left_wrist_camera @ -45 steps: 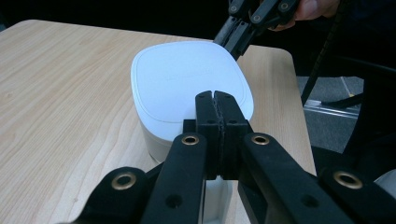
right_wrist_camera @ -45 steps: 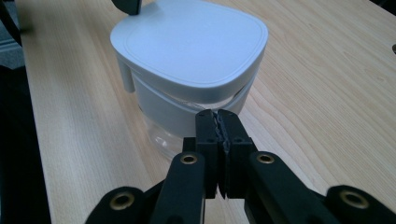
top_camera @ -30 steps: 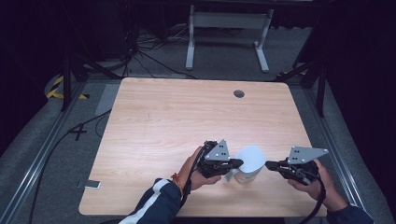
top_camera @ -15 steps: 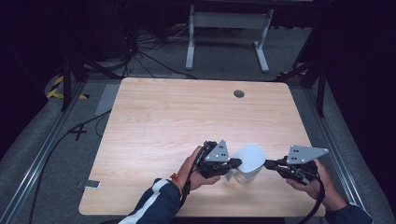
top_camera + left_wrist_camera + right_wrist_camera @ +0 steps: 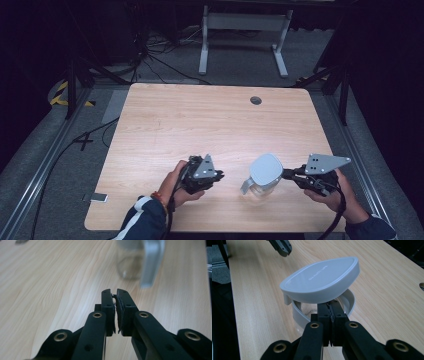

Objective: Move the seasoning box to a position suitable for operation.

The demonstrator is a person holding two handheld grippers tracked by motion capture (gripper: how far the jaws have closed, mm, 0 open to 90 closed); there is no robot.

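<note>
Glass jug (image 5: 260,187) sat near the table's (image 5: 200,125) front edge. Right gripper (image 5: 331,305) was pinching its white lid (image 5: 320,280), tilted up. Left gripper (image 5: 114,293) was pressed together, holding nothing.

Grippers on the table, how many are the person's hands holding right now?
2. The left gripper is over the table's near edge, jaws shut and empty; the right gripper, further right, has lifted the white lid off the glass pitcher.
</note>
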